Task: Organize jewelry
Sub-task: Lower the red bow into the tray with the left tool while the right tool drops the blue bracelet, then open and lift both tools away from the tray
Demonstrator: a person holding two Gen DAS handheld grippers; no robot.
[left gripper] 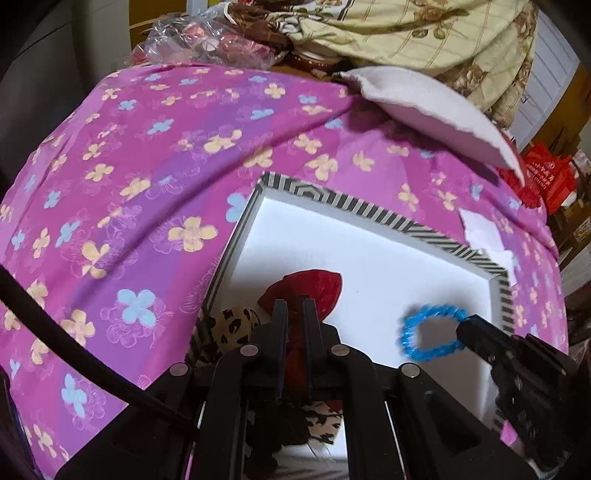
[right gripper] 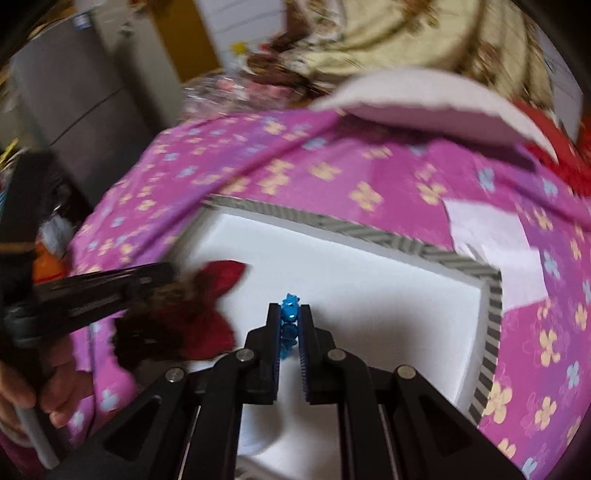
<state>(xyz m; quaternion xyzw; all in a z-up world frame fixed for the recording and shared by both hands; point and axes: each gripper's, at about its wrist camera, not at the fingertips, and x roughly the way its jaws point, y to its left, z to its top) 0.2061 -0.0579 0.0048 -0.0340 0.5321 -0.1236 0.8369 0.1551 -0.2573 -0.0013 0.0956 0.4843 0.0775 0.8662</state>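
Note:
A white box [left gripper: 376, 216] with a black-and-white striped rim lies on a pink flowered sheet. My left gripper [left gripper: 294, 304] is shut on a red velvet scrunchie [left gripper: 317, 286] over the box's left side; a leopard-print scrunchie [left gripper: 236, 321] lies beside it. My right gripper [right gripper: 289, 309] is shut on a blue beaded bracelet [right gripper: 289, 312] above the box floor. In the left wrist view the bracelet [left gripper: 430, 330] hangs as a ring from the right gripper [left gripper: 466, 329]. In the right wrist view the left gripper [right gripper: 168, 271] holds the red scrunchie [right gripper: 221, 275], blurred.
The pink flowered sheet [left gripper: 147, 166] covers the bed. A pale pillow [left gripper: 424, 107] lies behind the box, with a cream floral quilt [left gripper: 424, 33] and a plastic bag [left gripper: 199, 40] beyond. White paper pieces [right gripper: 491, 232] lie right of the box [right gripper: 491, 314].

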